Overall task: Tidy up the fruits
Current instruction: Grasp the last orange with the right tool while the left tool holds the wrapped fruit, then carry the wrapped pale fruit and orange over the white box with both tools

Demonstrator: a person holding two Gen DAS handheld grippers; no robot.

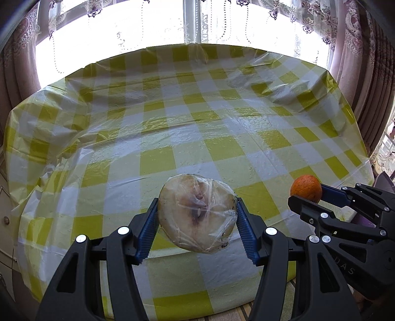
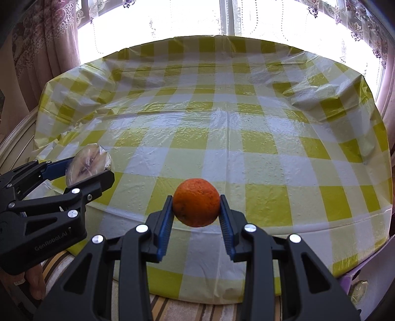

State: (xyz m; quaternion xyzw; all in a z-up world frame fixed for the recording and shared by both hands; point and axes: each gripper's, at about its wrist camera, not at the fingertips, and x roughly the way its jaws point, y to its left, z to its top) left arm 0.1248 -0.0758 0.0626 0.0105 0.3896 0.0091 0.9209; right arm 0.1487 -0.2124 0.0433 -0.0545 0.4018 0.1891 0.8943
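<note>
My left gripper point(image 1: 197, 210) is shut on a cut apple half wrapped in clear plastic film point(image 1: 196, 213), held above the near edge of the table. It also shows at the left of the right wrist view point(image 2: 87, 164). My right gripper point(image 2: 196, 210) is shut on an orange point(image 2: 196, 202), held above the near table edge. The orange point(image 1: 306, 189) and right gripper point(image 1: 313, 196) show at the right of the left wrist view. The two grippers are side by side, apart.
The table carries a yellow-and-white checked cloth point(image 1: 197, 118) under clear plastic, wrinkled at its left and right edges. Lace curtains and a bright window point(image 1: 192, 22) stand behind it. A striped cushion point(image 2: 172, 308) lies below the near edge.
</note>
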